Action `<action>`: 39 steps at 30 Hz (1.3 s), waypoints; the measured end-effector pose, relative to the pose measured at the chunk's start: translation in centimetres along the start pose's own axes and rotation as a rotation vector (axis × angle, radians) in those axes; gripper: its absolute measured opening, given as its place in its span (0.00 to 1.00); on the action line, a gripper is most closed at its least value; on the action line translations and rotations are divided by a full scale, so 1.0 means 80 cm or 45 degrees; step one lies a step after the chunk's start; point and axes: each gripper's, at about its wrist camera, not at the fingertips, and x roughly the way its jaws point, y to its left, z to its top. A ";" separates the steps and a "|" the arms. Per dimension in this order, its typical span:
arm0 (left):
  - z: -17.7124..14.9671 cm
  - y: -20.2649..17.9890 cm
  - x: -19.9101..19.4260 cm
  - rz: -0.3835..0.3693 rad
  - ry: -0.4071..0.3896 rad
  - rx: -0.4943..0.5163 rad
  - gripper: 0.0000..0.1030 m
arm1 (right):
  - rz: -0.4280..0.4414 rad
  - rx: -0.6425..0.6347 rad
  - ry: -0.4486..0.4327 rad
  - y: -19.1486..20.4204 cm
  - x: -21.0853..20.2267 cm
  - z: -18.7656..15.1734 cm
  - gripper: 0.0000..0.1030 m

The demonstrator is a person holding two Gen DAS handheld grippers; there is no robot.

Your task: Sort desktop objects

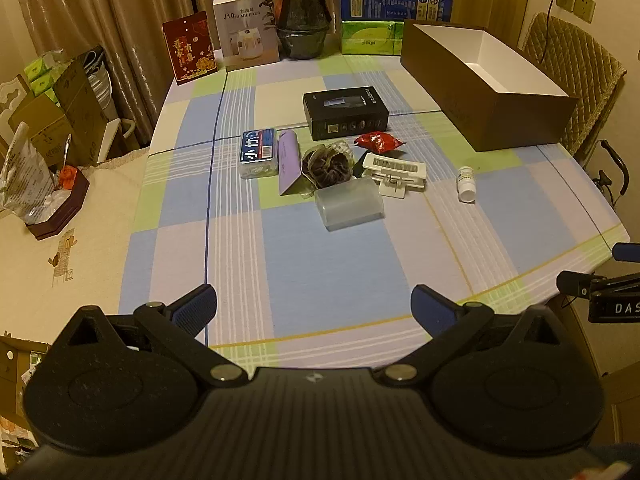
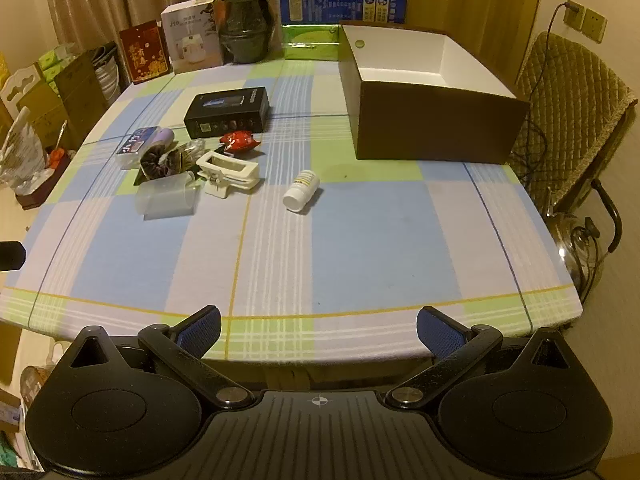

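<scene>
White pill bottle [image 2: 301,194] on side

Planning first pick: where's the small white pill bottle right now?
The white pill bottle lies on its side on the tablecloth, alone, right of the white clip and in front of the open brown box.

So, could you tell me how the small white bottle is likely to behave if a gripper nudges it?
The white bottle lies on its side on the tablecloth, so it will probably roll. It looks like smooth plastic, possibly slippery, and likely light.
</scene>
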 end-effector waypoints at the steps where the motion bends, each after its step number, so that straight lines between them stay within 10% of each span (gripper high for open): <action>1: 0.000 0.000 0.001 0.001 0.001 0.001 0.99 | 0.000 -0.001 0.001 0.000 0.001 0.001 0.98; 39: 0.016 0.003 0.030 0.018 0.052 -0.028 0.99 | 0.020 -0.035 0.025 -0.004 0.026 0.024 0.98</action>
